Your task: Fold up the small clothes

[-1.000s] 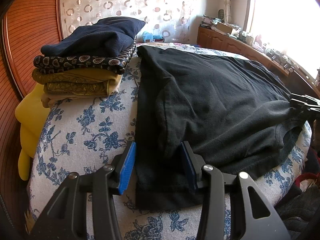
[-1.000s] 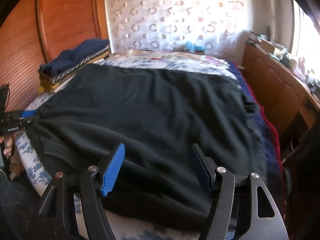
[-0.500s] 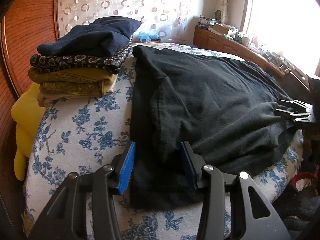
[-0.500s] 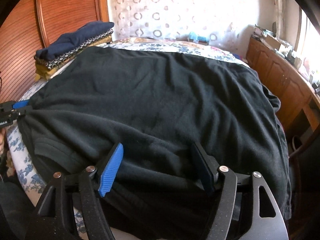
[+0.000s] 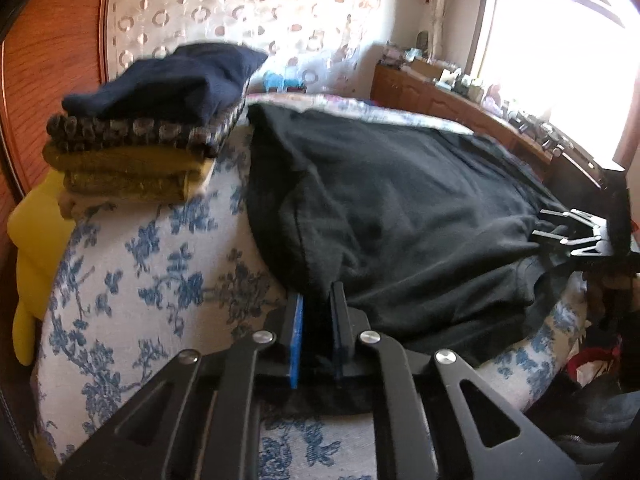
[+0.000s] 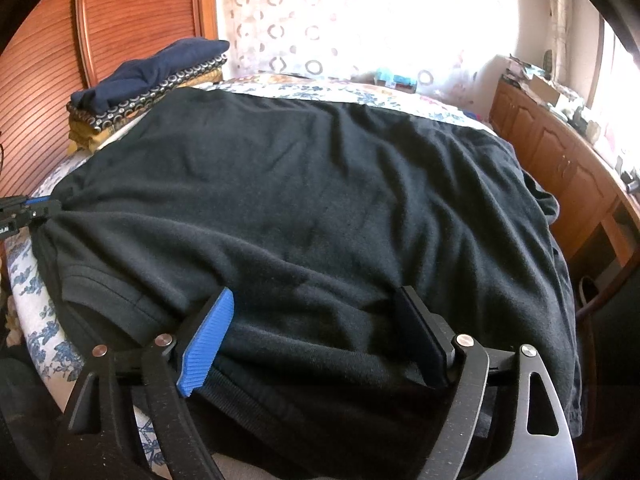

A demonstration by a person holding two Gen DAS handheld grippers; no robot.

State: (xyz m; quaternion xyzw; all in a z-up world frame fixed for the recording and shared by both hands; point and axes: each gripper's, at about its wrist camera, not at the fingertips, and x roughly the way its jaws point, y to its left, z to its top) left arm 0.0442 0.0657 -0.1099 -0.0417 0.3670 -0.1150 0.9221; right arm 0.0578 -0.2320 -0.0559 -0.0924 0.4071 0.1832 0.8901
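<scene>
A large black garment (image 5: pixel 400 200) lies spread over the bed, and fills most of the right wrist view (image 6: pixel 300 180). My left gripper (image 5: pixel 318 296) sits at its near left corner. Its jaws are closing, and the blue pads pinch black fabric between them. That same gripper shows at the left edge of the right wrist view (image 6: pixel 24 212), with the cloth drawn toward it. My right gripper (image 6: pixel 316 294) rests on the garment's near hem. Its jaws are opening, a ridge of fabric lies loose between them, and the pads stand apart from it.
A stack of folded clothes (image 5: pixel 152 120), dark blue on top, sits at the bed's far left (image 6: pixel 148 80). The bed has a blue floral cover (image 5: pixel 140 280). A yellow cushion (image 5: pixel 36 248) hangs off its left side. A wooden cabinet (image 6: pixel 560 152) with clutter runs along the right wall.
My left jaws have closed from wide apart onto the garment's corner. My right jaws have spread wider, and that gripper has sunk a little nearer the hem.
</scene>
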